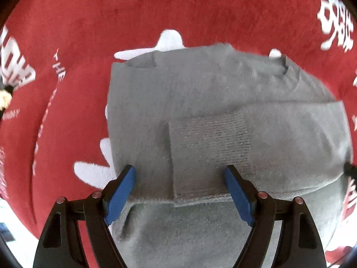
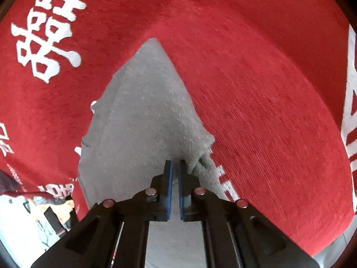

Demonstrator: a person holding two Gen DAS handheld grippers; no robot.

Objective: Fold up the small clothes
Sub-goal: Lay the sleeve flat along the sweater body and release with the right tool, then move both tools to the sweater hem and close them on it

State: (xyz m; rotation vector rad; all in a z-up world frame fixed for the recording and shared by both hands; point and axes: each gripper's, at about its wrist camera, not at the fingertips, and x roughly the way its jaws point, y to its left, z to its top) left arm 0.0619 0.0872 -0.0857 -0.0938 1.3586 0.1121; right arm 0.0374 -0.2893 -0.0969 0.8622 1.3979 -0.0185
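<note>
A grey sweater [image 1: 200, 102] is spread on a red cloth [image 1: 111, 11], partly folded. Its edge is pinched by the right gripper [image 2: 175, 167]; the left gripper [image 1: 179, 174] is held wide open above it. Another fold is probably called for next.

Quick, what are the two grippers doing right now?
Left gripper: open, holding nothing, over the grey sweater.
Right gripper: shut on the grey sweater's edge.

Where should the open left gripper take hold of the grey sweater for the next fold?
Probably the near folded edge of the grey sweater, which lies between the open jaws of the left gripper. Come in low from the near side: that edge is doubled and slightly raised above the layer below.
</note>
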